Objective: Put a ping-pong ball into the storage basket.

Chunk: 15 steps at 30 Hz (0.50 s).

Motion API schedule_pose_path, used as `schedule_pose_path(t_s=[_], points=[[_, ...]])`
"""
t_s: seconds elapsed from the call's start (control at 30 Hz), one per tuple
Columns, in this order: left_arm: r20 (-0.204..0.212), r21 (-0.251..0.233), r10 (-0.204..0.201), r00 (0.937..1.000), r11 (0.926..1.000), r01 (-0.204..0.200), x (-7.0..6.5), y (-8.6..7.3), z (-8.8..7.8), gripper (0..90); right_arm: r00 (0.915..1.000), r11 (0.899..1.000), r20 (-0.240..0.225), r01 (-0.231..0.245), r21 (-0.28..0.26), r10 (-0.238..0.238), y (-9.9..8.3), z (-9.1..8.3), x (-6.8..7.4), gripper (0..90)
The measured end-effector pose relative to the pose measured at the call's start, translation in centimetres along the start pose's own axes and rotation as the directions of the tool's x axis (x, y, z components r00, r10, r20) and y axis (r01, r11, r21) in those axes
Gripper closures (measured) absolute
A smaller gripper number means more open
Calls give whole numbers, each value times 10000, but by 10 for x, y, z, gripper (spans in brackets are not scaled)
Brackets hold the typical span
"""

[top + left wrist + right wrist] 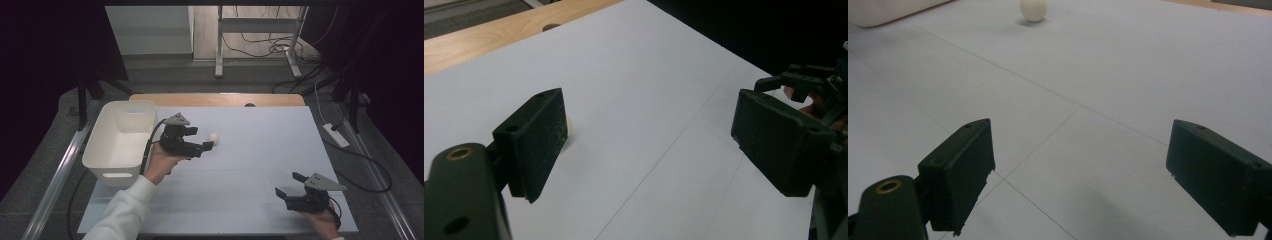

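Note:
A small white ball (214, 137) lies on the white mat (250, 165), right of the white bin (120, 142). My left gripper (202, 138) hovers just left of the ball, jaws open and empty. In the left gripper view (649, 140) the ball (570, 131) peeks out from behind the left jaw, outside the gap. My right gripper (290, 184) rests open near the mat's front right corner, with nothing between its jaws (1093, 175). From there the ball (1033, 9) sits far off at the top.
The bin stands at the mat's left edge, and its rim (888, 12) shows in the right gripper view. A wooden table strip (220, 99) runs along the back. Cables and a power strip (336, 135) lie on the floor to the right.

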<state>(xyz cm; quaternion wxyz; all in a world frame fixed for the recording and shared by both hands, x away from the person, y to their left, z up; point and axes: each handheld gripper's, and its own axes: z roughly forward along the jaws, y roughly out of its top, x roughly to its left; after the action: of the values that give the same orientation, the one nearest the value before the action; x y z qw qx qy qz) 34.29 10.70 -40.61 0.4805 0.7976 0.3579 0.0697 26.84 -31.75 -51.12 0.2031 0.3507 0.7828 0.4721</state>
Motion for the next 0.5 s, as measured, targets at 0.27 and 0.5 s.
schedule_pose_path(t_s=[0.27,0.5], points=[[-96,378,-140,9999,9992,144,1,-1,13,158,10000,10000,-15,13,-5,-13,0,0,0,119],[-137,615,-170,9998,9979,178,2,-3,25,158,10000,10000,-20,14,-2,-14,0,0,0,119]])
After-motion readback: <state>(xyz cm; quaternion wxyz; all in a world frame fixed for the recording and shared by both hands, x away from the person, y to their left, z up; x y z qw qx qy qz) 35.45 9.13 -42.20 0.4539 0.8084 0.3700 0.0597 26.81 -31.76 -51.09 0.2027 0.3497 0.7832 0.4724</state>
